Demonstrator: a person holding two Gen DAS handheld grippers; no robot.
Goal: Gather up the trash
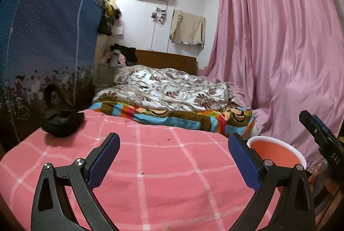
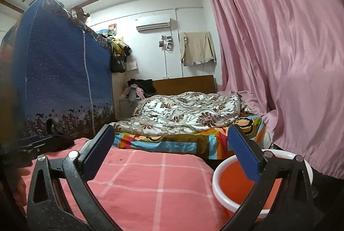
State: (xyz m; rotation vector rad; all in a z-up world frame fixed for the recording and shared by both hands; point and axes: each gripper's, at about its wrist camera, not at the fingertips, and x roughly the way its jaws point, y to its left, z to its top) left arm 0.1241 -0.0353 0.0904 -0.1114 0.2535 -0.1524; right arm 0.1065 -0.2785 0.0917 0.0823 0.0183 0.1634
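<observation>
My left gripper (image 1: 174, 138) hangs open over a pink checked blanket (image 1: 161, 177), with nothing between its blue pads. A crumpled black cloth bundle (image 1: 62, 123) lies on the blanket's far left corner, well ahead and left of it. An orange basin with a white rim (image 1: 277, 153) stands just off the blanket's right edge. My right gripper (image 2: 171, 130) is open and holds nothing, low over the same blanket (image 2: 150, 177), its right finger in front of the basin (image 2: 232, 185). The black bundle (image 2: 62, 142) shows at the left. Small dark specks dot the blanket; I cannot tell what they are.
A blue fabric wardrobe (image 1: 47, 37) rises at the left. Behind the blanket is a bed with a floral quilt (image 1: 172, 89) on a colourful sheet. Pink curtains (image 1: 279, 48) fill the right side. A person's hand (image 1: 322, 183) holds the right gripper's handle.
</observation>
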